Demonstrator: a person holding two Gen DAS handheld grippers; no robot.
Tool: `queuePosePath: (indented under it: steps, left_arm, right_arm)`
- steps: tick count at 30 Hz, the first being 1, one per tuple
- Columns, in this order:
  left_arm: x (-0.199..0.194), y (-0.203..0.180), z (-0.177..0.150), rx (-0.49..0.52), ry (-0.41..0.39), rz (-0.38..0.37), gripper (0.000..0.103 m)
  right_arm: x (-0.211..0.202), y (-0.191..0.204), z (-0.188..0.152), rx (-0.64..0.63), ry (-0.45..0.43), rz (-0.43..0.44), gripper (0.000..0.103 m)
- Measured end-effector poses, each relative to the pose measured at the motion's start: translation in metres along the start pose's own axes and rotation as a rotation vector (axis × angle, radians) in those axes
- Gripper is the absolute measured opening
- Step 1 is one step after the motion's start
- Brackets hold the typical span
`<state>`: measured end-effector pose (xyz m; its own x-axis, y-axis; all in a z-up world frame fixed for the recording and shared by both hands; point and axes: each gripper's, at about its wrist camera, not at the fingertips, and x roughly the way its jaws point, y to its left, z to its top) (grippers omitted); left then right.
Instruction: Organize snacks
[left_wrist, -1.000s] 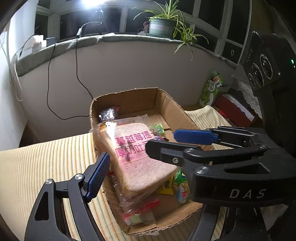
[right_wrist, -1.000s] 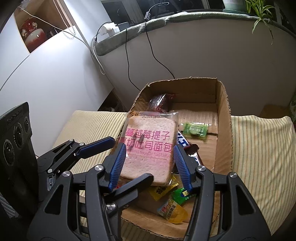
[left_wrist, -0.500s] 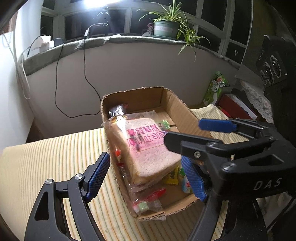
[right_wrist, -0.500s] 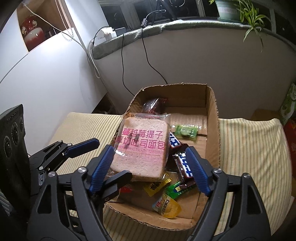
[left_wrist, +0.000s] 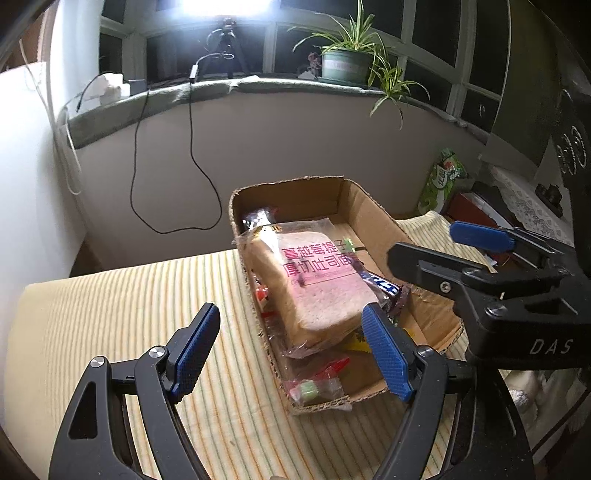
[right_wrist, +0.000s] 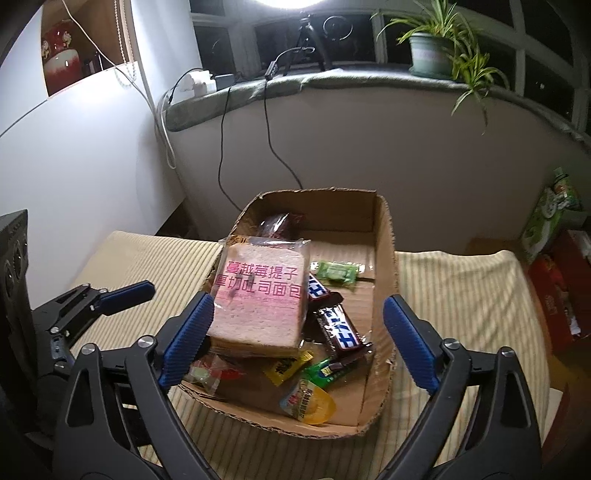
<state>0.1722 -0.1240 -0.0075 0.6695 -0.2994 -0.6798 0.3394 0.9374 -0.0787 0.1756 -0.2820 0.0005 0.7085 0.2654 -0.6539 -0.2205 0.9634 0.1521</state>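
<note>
A bagged loaf of sliced bread with pink lettering (left_wrist: 317, 280) (right_wrist: 258, 295) lies on top of other snacks in an open cardboard box (left_wrist: 369, 210) (right_wrist: 386, 251). Beside it lie chocolate bars (right_wrist: 338, 325), a green candy (right_wrist: 336, 271), a yellow packet (right_wrist: 308, 400) and a dark packet (right_wrist: 277, 225) at the back. My right gripper (right_wrist: 298, 301) hovers over the box's near end. Its jaws are opening, and the pads stand clear of the bread. My left gripper (left_wrist: 291, 309) is open beside the box's left wall and holds nothing.
The box sits on a striped yellow cloth (left_wrist: 129, 295) over the table. A green bag (left_wrist: 443, 177) and a red box (right_wrist: 554, 295) stand past the right edge. Cables hang down the wall behind, under a sill with a potted plant (right_wrist: 432, 48).
My right gripper let go of the bread, opened wide and drew back and up. The bread now rests on the snacks. The left gripper also backed away a little.
</note>
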Motion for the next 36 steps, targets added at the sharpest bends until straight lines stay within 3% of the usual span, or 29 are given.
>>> queuePosePath:
  steps: [9, 23, 36]
  left_arm:
    - [-0.023, 0.008, -0.017, -0.039, -0.034, 0.034, 0.08]
    - [-0.075, 0.018, -0.047, -0.099, -0.115, 0.114, 0.084]
    - [-0.09, 0.017, -0.058, -0.113, -0.122, 0.115, 0.084]
  right_arm:
    - [-0.032, 0.012, -0.017, -0.056, -0.092, -0.124, 0.103]
    - [-0.07, 0.023, -0.04, -0.048, -0.16, -0.159, 0.103]
    - [-0.079, 0.026, -0.056, -0.038, -0.144, -0.137, 0.103]
